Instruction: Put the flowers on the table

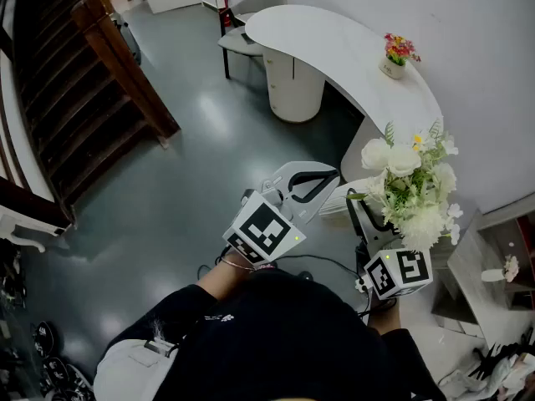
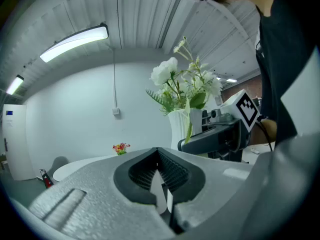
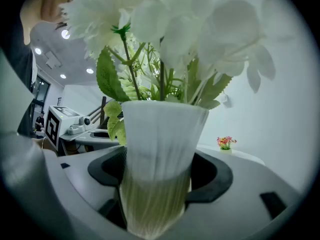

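Observation:
A bunch of white flowers (image 1: 414, 186) stands in a white ribbed vase (image 3: 160, 149), upright. My right gripper (image 1: 364, 205) is shut on the vase, its jaws wide round the vase's lower part. The flowers hide most of the vase in the head view. Left of it, my left gripper (image 1: 311, 182) is shut with nothing between its pads (image 2: 172, 171); from the left gripper view the vase (image 2: 180, 126) shows to the right. The white curved table (image 1: 334, 48) lies ahead across the floor.
A small pot of colourful flowers (image 1: 398, 53) stands on the table's right end. A wooden staircase (image 1: 84, 82) runs along the left. A chair (image 1: 251, 11) stands behind the table. A low shelf (image 1: 493, 266) is at the right.

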The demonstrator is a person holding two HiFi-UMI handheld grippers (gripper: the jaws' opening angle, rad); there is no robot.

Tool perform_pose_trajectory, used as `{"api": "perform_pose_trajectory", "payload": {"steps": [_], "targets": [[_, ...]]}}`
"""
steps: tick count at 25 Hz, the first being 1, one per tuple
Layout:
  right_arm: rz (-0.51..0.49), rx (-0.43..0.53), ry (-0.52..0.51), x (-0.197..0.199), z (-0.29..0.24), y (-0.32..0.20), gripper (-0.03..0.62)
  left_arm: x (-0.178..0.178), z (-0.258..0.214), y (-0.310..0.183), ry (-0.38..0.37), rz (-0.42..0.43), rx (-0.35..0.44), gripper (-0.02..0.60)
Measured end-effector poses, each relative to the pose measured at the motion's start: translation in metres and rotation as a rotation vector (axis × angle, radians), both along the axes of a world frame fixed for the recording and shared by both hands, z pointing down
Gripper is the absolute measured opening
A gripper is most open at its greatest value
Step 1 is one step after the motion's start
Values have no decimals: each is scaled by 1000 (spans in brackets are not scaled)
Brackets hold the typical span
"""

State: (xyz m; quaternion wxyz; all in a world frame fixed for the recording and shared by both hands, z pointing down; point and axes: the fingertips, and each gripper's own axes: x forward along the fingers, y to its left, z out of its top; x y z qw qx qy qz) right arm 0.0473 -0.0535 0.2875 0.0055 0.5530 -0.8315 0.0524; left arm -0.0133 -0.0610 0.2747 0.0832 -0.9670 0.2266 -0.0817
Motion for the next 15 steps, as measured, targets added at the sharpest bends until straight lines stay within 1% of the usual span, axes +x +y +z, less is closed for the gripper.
{"api": "perform_pose_trajectory", "payload": {"steps": [3, 7, 11, 15], "targets": [[18, 5, 15, 3, -1, -2, 365, 0, 0, -1, -2, 6, -4, -2], [15, 5, 1, 2, 0, -2, 365, 0, 1, -2, -5, 11, -10, -2], [13, 28, -6, -2, -9, -4, 366, -1, 0, -3, 8, 19, -15, -2], [21, 4, -11, 2, 0, -3, 367, 1, -1, -1, 8, 27, 3, -2]]}}
